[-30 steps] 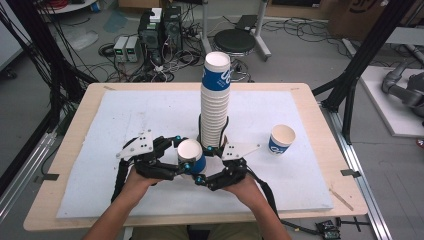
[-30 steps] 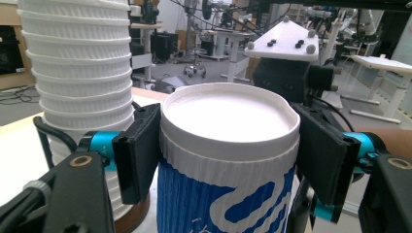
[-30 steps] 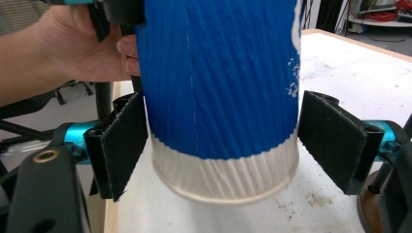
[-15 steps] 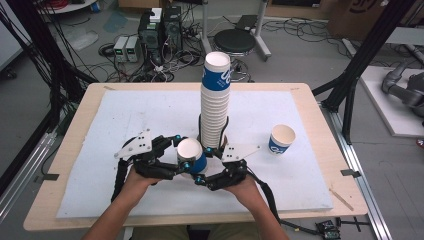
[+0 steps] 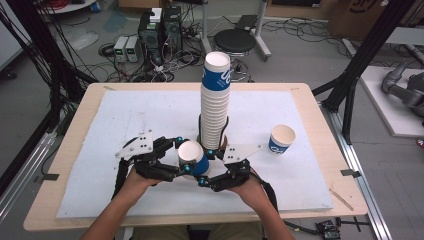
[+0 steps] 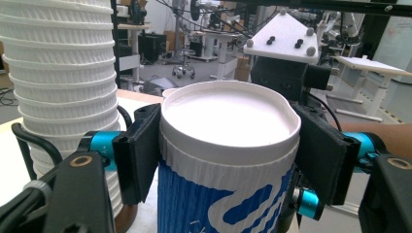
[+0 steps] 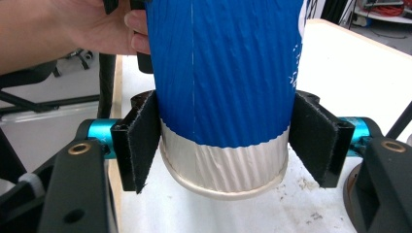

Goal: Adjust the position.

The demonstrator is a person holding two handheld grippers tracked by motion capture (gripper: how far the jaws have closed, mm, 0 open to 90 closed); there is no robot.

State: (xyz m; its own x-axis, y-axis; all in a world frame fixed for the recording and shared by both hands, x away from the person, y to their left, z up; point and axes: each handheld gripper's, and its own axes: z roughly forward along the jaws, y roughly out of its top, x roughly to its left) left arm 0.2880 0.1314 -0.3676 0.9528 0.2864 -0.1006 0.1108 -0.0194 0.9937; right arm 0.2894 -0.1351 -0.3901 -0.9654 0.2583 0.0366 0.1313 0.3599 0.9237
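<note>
A blue and white paper cup (image 5: 193, 158) is held upright just above the white mat, in front of the tall stack of cups (image 5: 216, 100). My left gripper (image 5: 182, 155) comes in from the left and is shut on the cup just under its rim; in the left gripper view its pads (image 6: 138, 153) press the cup (image 6: 228, 121) on both sides. My right gripper (image 5: 206, 167) comes in from the right and is shut lower down. In the right gripper view the black pads (image 7: 141, 145) clamp the cup (image 7: 223, 73) near its pale base.
The cup stack (image 6: 63, 87) stands right behind the held cup on a brown disc. A single cup (image 5: 281, 139) stands upright at the right of the white mat (image 5: 125, 115). The wooden table's edge (image 5: 50, 200) runs around it.
</note>
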